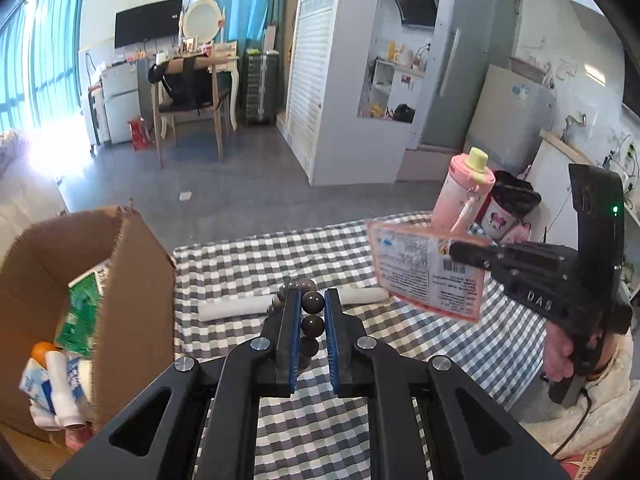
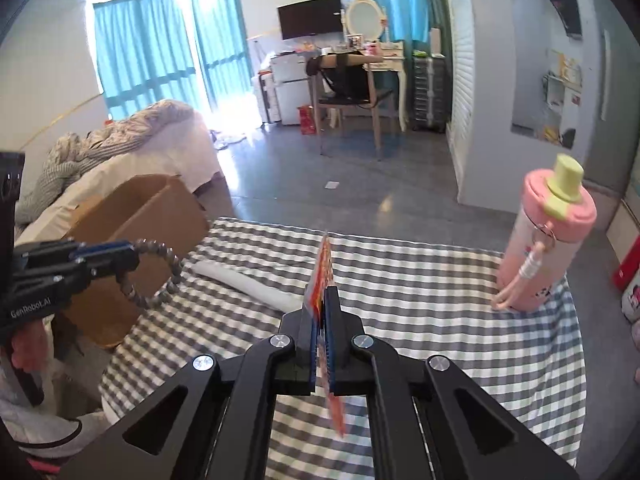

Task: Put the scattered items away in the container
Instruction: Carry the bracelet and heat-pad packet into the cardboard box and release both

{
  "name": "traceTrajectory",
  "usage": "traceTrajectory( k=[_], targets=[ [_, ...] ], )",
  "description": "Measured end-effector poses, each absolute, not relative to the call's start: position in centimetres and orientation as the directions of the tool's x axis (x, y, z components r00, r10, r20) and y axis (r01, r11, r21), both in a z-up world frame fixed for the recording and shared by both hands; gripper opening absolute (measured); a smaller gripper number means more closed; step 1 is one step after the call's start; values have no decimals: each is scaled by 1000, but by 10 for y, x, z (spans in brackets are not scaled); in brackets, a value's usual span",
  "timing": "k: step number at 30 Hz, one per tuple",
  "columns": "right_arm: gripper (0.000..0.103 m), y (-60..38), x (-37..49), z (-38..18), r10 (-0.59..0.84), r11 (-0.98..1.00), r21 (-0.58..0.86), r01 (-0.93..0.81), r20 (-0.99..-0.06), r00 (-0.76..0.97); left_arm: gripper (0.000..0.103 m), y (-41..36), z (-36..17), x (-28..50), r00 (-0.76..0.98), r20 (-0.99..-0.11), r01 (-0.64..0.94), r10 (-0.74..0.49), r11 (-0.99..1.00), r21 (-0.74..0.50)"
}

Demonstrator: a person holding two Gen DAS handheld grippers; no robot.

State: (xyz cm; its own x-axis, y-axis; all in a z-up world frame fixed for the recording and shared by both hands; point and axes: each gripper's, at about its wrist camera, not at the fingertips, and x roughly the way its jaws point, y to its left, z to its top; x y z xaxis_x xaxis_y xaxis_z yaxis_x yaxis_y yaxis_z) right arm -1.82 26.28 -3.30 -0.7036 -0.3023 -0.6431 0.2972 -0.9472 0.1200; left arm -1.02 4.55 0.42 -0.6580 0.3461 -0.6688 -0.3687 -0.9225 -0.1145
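Brown bead bracelet (image 1: 311, 312) in left gripper (image 1: 312, 316), orange packet (image 2: 326, 280) in right gripper (image 2: 320, 312).

The left wrist view looks forward along its own tool (image 1: 312, 308), low and close over the grey-and-white checked cloth desk (image 1: 248, 264), with the open brown cardboard box (image 1: 136, 280) at its left. The right wrist view sits to its right, facing the same way. Both share the desk, box (image 2: 160, 208), tall pink bottle with a yellow cap (image 1: 464, 192) (image 2: 548, 240) and far room; each sees the other tool.

Checked tablecloth (image 2: 420, 280), wooden chair (image 1: 188, 108), wall television (image 1: 148, 22).
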Motion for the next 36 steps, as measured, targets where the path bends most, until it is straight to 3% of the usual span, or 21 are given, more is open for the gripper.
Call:
traceTrajectory(
  k=[6, 12, 20, 25, 30, 36],
  targets=[
    [3, 242, -9, -14, -334, -934, 114, 339, -617, -713, 11, 31, 26, 2, -700, -619, -372, 357, -922, -111],
    [2, 207, 3, 31, -433, -887, 108, 449, -530, -729, 11, -1, 62, 8, -771, -541, -341, 335, -935, -93],
    [2, 114, 12, 85, -601, -765, 48, 643, -412, -684, 11, -69, 105, 30, -869, -448, -213, 209, -976, -42],
    [2, 46, 2, 92, -678, -680, 26, 733, -404, -615, 11, -113, 109, 39, -891, -440, -111, 114, -993, -32],
    [2, -16, -12, 78, -713, -615, 38, 787, -452, -536, 11, -151, 90, 33, -868, -497, -5, 17, -1000, -25],
    [2, -70, -30, 25, -680, -584, 59, 810, -581, -447, 11, -184, 30, -1, -750, -660, 104, -43, -993, -53]
  ],
)
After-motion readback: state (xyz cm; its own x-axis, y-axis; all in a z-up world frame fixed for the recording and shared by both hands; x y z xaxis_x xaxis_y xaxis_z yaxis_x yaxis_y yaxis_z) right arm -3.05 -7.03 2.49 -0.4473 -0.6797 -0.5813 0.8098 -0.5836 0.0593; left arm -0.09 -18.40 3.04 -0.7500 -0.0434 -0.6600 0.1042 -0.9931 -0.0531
